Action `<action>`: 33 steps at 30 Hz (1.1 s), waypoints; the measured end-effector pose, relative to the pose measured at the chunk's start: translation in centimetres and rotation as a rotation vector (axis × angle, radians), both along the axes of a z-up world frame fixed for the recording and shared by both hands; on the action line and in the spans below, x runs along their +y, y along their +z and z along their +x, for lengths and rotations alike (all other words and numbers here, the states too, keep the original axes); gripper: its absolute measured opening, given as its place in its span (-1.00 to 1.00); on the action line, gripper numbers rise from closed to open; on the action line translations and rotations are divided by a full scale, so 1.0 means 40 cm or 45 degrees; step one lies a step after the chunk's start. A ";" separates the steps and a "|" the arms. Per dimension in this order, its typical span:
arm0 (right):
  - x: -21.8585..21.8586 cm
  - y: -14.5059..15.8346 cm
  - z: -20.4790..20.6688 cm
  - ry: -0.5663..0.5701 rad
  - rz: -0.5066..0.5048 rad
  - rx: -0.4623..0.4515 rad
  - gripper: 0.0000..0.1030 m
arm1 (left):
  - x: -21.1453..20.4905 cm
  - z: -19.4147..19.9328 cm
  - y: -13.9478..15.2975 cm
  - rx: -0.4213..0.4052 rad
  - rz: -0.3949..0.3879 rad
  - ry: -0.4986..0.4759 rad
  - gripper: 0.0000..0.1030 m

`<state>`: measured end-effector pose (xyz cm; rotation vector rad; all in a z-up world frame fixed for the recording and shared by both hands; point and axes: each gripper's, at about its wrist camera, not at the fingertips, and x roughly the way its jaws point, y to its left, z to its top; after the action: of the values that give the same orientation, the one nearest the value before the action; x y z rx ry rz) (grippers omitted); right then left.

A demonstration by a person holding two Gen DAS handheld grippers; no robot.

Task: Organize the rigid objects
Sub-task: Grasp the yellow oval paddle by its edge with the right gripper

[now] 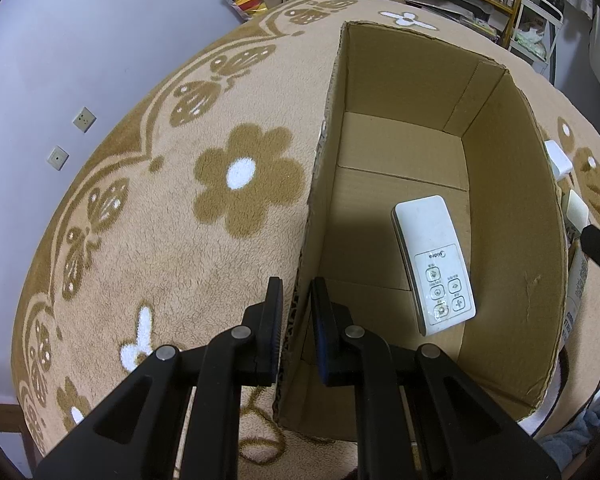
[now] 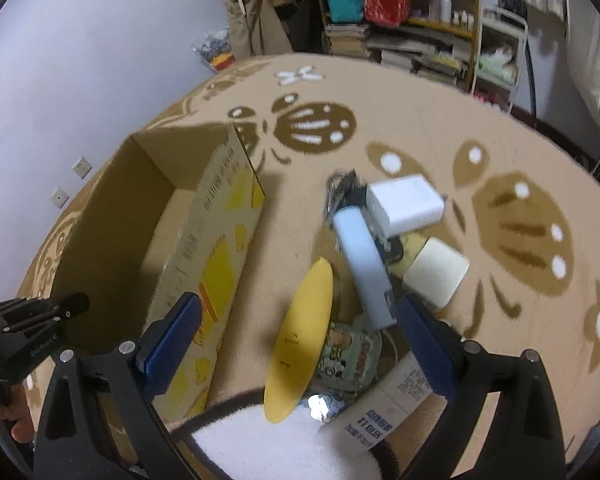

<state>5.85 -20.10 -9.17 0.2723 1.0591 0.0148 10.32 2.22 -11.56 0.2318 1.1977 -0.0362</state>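
An open cardboard box [image 1: 512, 216] stands on the tan flowered blanket. A white remote control [image 1: 434, 264] lies flat on its floor. My left gripper [image 1: 296, 300] is shut on the box's left wall, one finger outside, one inside. In the right wrist view the box [image 2: 204, 240] is at the left. My right gripper [image 2: 296, 320] is open and empty above a pile of objects: a yellow oval piece [image 2: 300, 340], a pale blue bar [image 2: 364, 264], a white charger block [image 2: 404, 204], a cream square pad [image 2: 436, 276], a cartoon tin [image 2: 348, 352].
A white printed carton [image 2: 388, 404] lies by the pile's near side. Keys or clips [image 2: 340, 188] lie behind the blue bar. Cluttered shelves [image 2: 412, 20] and a grey wall stand beyond the blanket's far edge. Two white items [image 1: 560, 160] lie right of the box.
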 end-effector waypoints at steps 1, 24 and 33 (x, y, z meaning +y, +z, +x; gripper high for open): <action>-0.003 -0.006 0.002 0.002 0.011 0.006 0.86 | 0.000 0.000 0.000 0.000 0.000 0.000 -0.75; -0.020 -0.132 0.046 -0.002 0.195 0.146 0.01 | 0.002 0.004 0.000 0.006 -0.005 0.001 -0.74; -0.008 -0.137 0.054 -0.012 0.279 0.133 -0.46 | 0.002 0.004 -0.001 0.007 -0.004 -0.001 -0.74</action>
<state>7.99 -20.44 -14.67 0.4803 1.1610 0.1092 10.46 2.31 -11.58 0.2299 1.2028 -0.0396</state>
